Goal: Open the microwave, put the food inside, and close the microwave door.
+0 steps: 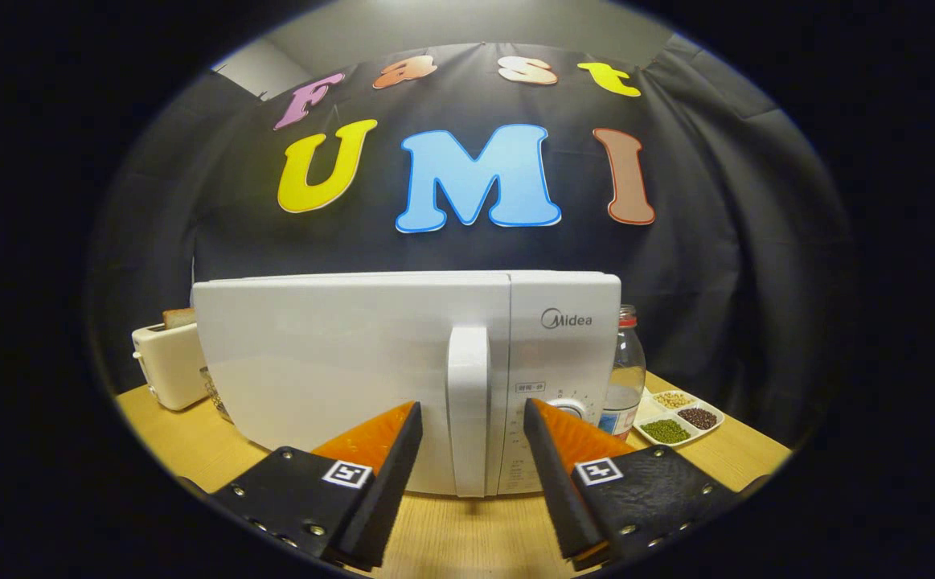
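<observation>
Wooden table (451, 531): shut Midea microwave (354, 362), open-fingered tool (471, 418).

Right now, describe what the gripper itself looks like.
The gripper has two wedge-shaped fingers tapering to narrow tips, each fixed to a flat black plate dotted with small metal screws. Each plate carries a square black-and-white marker tag near the finger's base. No cables visible.

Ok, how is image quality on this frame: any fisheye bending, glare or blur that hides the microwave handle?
Gripper view: strong fisheye bending, the microwave top edge and the table curve; the handle is sharp, seen between the open fingers of the hand-held gripper; soft sheen on the white door, no harsh glare; light falls off toward the rim, dimming the toaster side.
</observation>
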`<state>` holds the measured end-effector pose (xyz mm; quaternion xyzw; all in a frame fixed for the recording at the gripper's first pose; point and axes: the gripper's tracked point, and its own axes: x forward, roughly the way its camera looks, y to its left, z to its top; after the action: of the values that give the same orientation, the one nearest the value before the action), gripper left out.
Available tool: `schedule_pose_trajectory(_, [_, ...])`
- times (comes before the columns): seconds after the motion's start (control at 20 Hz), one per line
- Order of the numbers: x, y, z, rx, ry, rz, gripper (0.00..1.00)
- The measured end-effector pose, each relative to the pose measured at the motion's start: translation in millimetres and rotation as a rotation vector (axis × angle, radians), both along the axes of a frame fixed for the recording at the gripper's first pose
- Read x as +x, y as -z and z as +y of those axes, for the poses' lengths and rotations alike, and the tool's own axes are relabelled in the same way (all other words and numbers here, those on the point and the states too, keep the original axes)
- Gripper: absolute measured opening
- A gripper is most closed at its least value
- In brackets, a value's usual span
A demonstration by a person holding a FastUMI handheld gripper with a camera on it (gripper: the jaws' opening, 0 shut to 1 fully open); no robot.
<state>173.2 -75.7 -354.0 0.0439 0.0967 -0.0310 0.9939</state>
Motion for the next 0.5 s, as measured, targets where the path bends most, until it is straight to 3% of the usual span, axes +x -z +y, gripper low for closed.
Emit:
schedule_pose_trajectory(0.15, [5.5,8.6,0.7,0.010,0.006,-0.017,0.54])
schedule_pose_trajectory(0.2, [5.9,12.1,6.5,0.020,-0.006,-0.019,0.41])
schedule_pose_trajectory(0.3, [9.5,16.5,5.9,0.002,-0.001,-0.029,0.28])
schedule_pose_trajectory(0.4, [11.2,15.6,5.8,0.022,-0.016,-0.031,0.27])
schedule_pose_trajectory(0.45, [10.3,15.9,6.3,0.043,-0.025,-0.030,0.21])
schedule_pose_trajectory(0.5, [9.6,16.0,6.3,0.053,-0.032,-0.031,0.21])
